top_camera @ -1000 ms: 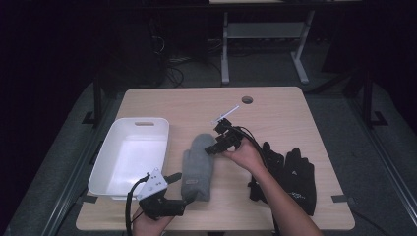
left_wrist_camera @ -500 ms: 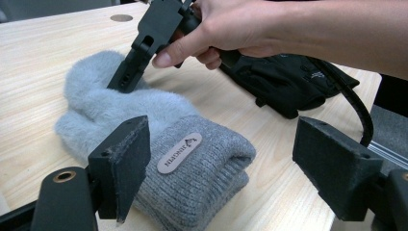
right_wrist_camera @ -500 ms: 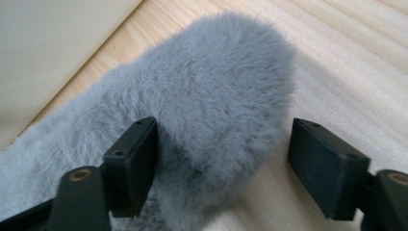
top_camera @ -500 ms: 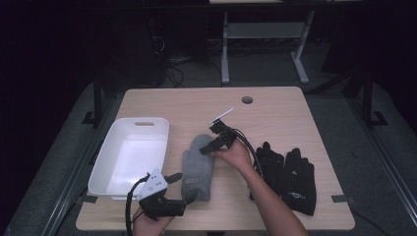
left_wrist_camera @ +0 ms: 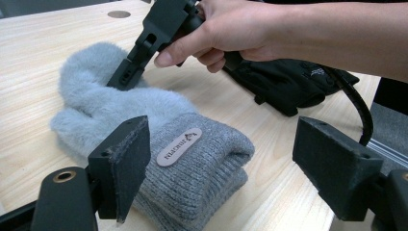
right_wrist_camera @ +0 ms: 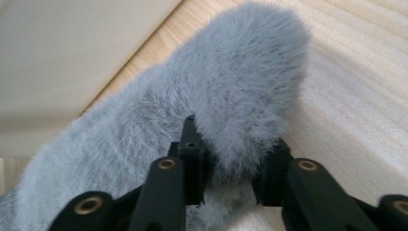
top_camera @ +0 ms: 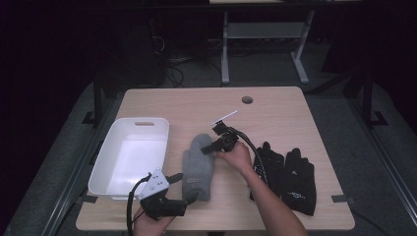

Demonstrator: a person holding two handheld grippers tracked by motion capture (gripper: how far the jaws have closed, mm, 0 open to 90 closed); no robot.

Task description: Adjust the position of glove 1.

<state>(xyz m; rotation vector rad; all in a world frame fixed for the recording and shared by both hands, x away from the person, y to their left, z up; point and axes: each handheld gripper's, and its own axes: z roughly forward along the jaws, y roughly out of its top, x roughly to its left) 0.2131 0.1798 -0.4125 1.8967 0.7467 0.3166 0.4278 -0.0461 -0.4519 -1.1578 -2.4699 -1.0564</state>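
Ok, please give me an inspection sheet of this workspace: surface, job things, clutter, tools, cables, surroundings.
Surface: wooden table, with a round hole near the far edge.
Job's things: grey fluffy mitten lying flat; white bin beside it.
Clutter: black gloves lying apart.
Tools: right tool has just been closing, pinching the mitten's thumb; left tool open around its cuff.
Cables: one trails from each tool.
Surroundings: dark; another table's frame behind.

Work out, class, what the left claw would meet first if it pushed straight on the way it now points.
Probably the ribbed cuff of the fluffy grey wool mitten: it lies directly ahead of the open left claw, between the lines of its jaws. Depth is hard to judge, but nothing lies nearer.
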